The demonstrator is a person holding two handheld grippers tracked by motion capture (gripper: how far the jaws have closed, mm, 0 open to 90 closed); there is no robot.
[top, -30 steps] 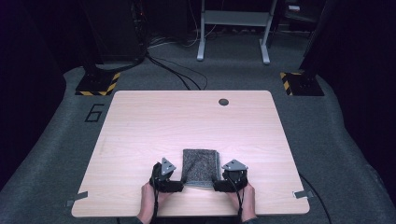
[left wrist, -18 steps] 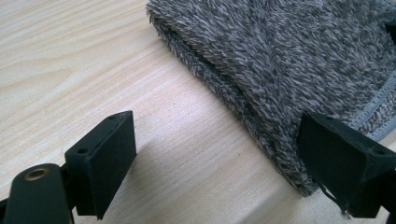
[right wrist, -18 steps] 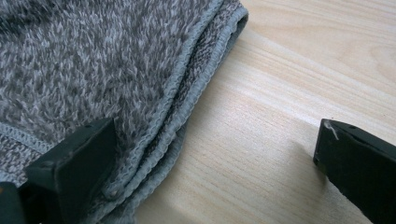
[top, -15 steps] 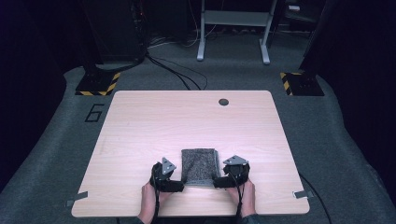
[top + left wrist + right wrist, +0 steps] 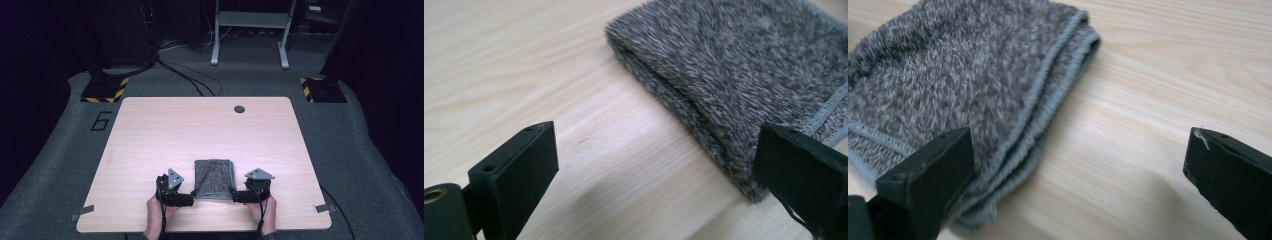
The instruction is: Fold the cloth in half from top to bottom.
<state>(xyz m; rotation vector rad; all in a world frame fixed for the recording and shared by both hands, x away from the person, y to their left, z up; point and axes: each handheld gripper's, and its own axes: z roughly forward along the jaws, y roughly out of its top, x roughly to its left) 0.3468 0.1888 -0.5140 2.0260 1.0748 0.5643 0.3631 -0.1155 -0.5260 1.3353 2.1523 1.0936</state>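
Note:
A folded grey fuzzy cloth lies flat on the light wooden table, near its front edge. My left gripper rests at the cloth's near left corner, and its jaws have just been opening. In the left gripper view, the left gripper is open and the cloth reaches in by the right-hand jaw, unpressed. My right gripper sits at the near right corner and has also just been opening. In the right gripper view, the right gripper is open with the cloth's hemmed corner beside the left-hand jaw.
A dark round grommet sits in the table's far side. The person's hands come over the front edge. On the floor behind are black-and-yellow striped bases, cables and a metal stand.
The two grippers sit slightly farther apart at the cloth's near corners. The cloth has not moved.

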